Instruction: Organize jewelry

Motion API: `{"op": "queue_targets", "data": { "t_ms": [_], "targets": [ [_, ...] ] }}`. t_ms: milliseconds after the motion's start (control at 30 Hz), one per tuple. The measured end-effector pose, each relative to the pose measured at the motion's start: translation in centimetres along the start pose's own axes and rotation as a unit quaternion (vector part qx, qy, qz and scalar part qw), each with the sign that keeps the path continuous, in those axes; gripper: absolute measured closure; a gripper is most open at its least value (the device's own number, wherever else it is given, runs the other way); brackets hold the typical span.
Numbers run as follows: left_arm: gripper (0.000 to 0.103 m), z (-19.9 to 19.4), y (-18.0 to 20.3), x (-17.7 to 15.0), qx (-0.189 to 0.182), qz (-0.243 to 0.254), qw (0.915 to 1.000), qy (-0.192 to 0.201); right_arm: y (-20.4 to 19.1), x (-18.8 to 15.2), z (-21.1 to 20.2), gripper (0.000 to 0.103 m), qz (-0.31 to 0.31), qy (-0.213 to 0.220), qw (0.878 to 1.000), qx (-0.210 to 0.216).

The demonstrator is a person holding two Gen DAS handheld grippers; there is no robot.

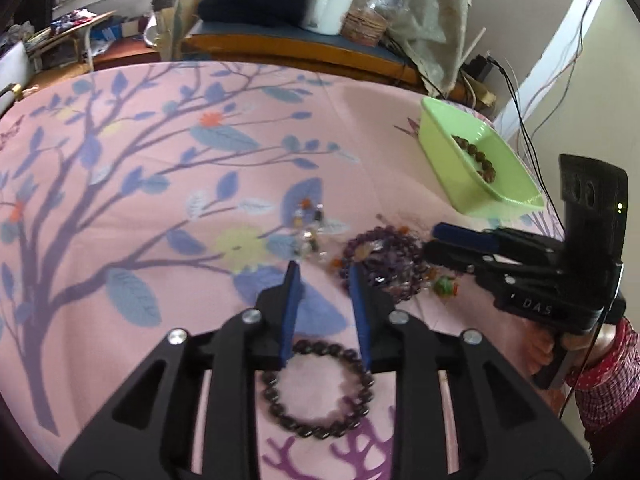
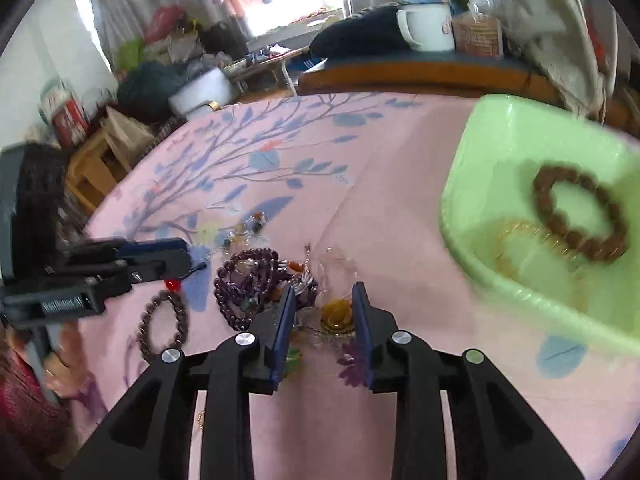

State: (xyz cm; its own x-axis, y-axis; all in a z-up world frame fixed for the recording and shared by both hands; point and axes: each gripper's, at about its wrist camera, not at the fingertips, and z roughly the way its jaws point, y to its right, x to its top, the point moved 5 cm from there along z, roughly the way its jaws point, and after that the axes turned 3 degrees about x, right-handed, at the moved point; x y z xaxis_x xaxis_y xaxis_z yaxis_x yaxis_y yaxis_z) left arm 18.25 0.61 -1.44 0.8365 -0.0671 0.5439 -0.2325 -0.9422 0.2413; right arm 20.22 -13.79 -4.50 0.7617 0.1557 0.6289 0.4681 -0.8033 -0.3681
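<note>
On the pink floral cloth (image 1: 120, 240) lies a heap of purple bead strands (image 1: 388, 256) (image 2: 248, 280). My left gripper (image 1: 324, 280) hangs open just left of the heap, with nothing between its fingers. A dark bead bracelet (image 1: 316, 392) (image 2: 162, 328) lies flat beneath it. My right gripper (image 2: 323, 298) is open, its fingers either side of an amber pendant (image 2: 338, 316) that rests on the cloth. Each gripper shows from the side in the other's view: the right gripper (image 1: 434, 240) and the left gripper (image 2: 188, 254). The green tray (image 1: 440, 152) (image 2: 520, 120) holds a brown bead bracelet (image 1: 478, 158) (image 2: 580, 216) and a gold bangle (image 2: 520, 240).
A mixed-stone bracelet (image 1: 308, 228) (image 2: 250, 226) lies beyond the heap, and a green bead (image 1: 446, 285) beside it. Behind the cloth's far edge a low wooden bench carries a white mug (image 1: 324, 12) (image 2: 428, 26) and a wicker basket (image 1: 364, 26). Cables (image 1: 520, 112) hang at the right. A red sleeve (image 1: 600, 368) holds the right gripper.
</note>
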Motion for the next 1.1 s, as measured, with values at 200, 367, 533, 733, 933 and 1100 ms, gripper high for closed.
{"op": "queue_targets", "data": {
  "t_ms": [200,367,533,733,933,1100],
  "targets": [
    [0.064,3.1,1.9,1.0,0.016,0.027,0.9995,-0.009,-1.9,-0.9,-0.2,0.091,-0.073,-0.018,0.997,-0.025],
    [0.096,2.4,1.4,-0.2,0.033,0.046,0.9982,-0.016,-3.0,-2.9,-1.3,0.103,-0.125,-0.038,0.991,-0.03],
    [0.096,-1.2,-0.2,-4.7,0.029,0.062,0.9972,-0.032,-2.5,-4.4,-3.4,0.103,-0.101,-0.023,0.995,-0.001],
    [0.088,-4.4,-1.2,-6.9,0.003,0.045,0.9983,-0.037,-1.4,-3.0,-4.4,0.083,-0.035,0.017,0.998,0.05],
    [0.084,-5.7,-0.9,-4.2,0.0,0.022,0.9997,0.009,-2.9,-1.5,-2.5,0.082,-0.072,-0.017,0.997,0.013],
    [0.084,-4.8,1.4,-4.0,-0.001,0.047,0.9989,0.007,-3.6,-1.4,0.4,0.103,-0.11,-0.048,0.993,-0.021]
  ]
}}
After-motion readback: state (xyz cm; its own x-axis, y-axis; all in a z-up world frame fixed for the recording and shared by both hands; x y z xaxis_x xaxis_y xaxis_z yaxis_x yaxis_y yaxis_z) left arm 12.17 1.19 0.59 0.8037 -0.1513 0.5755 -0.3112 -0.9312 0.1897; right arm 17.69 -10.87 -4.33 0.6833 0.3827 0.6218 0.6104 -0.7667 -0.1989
